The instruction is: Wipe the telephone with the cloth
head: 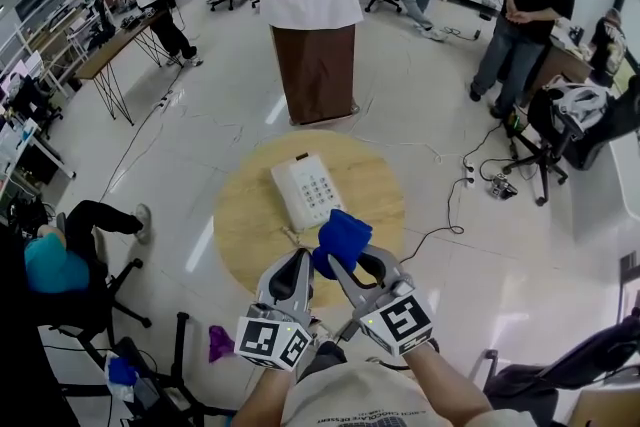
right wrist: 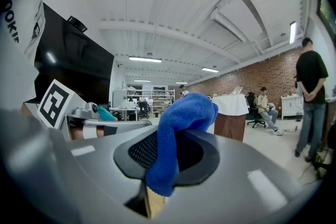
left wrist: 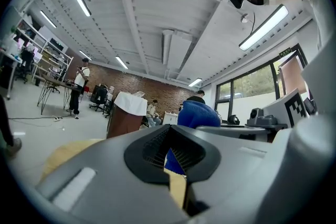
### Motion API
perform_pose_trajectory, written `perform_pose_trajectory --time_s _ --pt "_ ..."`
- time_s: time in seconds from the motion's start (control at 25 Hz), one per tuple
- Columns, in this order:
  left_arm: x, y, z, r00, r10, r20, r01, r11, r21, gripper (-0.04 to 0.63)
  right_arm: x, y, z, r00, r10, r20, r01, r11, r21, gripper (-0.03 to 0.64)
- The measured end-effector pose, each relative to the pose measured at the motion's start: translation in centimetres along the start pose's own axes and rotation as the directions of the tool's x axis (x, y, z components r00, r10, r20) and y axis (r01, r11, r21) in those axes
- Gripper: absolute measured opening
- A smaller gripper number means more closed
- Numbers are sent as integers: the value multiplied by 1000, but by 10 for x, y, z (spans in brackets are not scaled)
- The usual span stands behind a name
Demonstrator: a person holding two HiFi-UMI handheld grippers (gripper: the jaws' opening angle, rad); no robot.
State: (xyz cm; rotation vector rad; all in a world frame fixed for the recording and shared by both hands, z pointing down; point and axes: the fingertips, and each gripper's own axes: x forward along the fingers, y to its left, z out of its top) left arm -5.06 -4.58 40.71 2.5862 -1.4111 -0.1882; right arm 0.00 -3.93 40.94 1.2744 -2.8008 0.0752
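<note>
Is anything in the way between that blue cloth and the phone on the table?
Nothing visible. The cloth, clamped in the right hand-held gripper, hangs close by the phone with nothing between them. The left hand-held gripper, shut and empty, is off to one side.

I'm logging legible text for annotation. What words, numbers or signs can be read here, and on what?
"OOKI": partial print on the person's white shirt, cut off by the picture edge.
Keypad of the telephone: markings too small to read.
The shirt print at the head view's bottom edge: too small to read.
On the marker cubes: black-and-white squares, no letters.
On the cloth: no label visible.
</note>
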Motion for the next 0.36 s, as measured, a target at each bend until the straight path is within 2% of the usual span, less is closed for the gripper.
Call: perform_pose_trajectory --time_s 0.36 --pt "-11 -22 1 1000 -1 15 1 1000 11 0 -20 8 3 1000 17 11 -17 1000 -13 71"
